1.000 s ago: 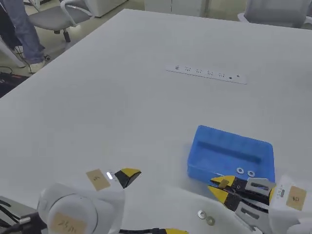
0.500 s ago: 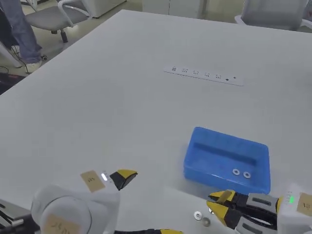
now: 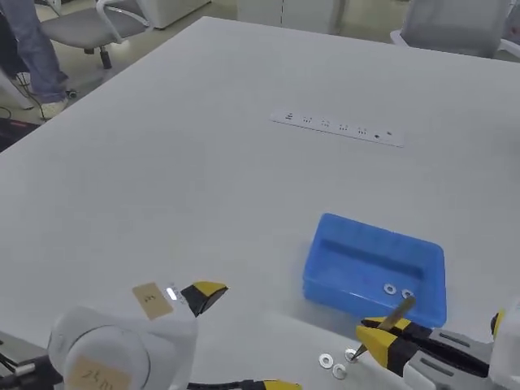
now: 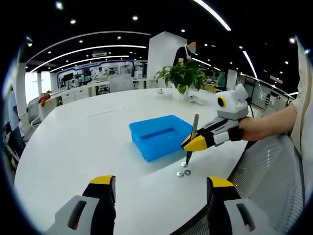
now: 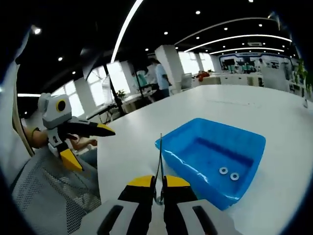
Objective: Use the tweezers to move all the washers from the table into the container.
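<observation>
A blue container (image 3: 374,262) stands on the white table (image 3: 203,162) with two washers (image 3: 398,291) lying in it. Two more washers (image 3: 332,365) lie on the table just in front of it. My right gripper (image 3: 375,337) is shut on the tweezers (image 3: 396,313), whose lower tip comes down beside the table washers. In the right gripper view the tweezers (image 5: 159,152) rise from the shut jaws toward the container (image 5: 215,156). My left gripper (image 3: 242,340) hangs open and empty at the near left. The left gripper view shows the table washers (image 4: 184,173) under the tweezers (image 4: 191,139).
A white power strip (image 3: 337,128) lies across the middle of the table. Office chairs (image 3: 89,28) and a person's legs stand beyond the far left edge. A potted plant (image 4: 183,76) sits at the table's other end.
My right gripper has drawn back from the container's near edge toward me and lowered the tweezers' tip beside the two table washers. The left gripper has stayed put.
</observation>
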